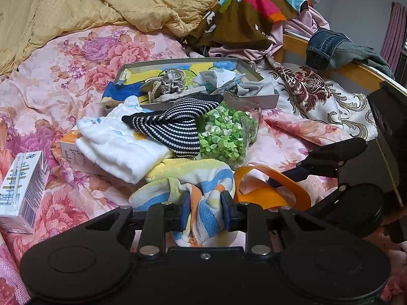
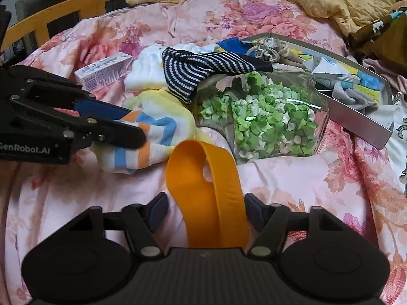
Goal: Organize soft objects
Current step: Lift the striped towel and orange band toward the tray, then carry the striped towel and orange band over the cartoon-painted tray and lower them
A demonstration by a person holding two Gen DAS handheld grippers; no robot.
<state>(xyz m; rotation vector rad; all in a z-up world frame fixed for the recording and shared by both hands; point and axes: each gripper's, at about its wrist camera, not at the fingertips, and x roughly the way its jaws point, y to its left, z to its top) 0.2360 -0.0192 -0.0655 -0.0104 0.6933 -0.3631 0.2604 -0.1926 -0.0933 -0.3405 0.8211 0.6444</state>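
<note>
A: Where's the striped towel (image 1: 201, 193)?
B: On the floral bedspread (image 1: 51, 81), pinched in the left gripper (image 1: 205, 212), held low and level.
A: And the right gripper (image 2: 206, 212)?
B: Jaws wide, straddling the orange strap (image 2: 203, 185), just beside the towel.

Striped pastel towel (image 1: 203, 178) bunched on floral bedspread, beside orange strap (image 2: 206, 190).

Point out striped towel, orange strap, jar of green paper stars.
striped towel (image 1: 203, 203), left wrist view, bunched part between the pads
orange strap (image 2: 203, 178), right wrist view, loop's left band
jar of green paper stars (image 2: 267, 117), right wrist view, glass side
</note>
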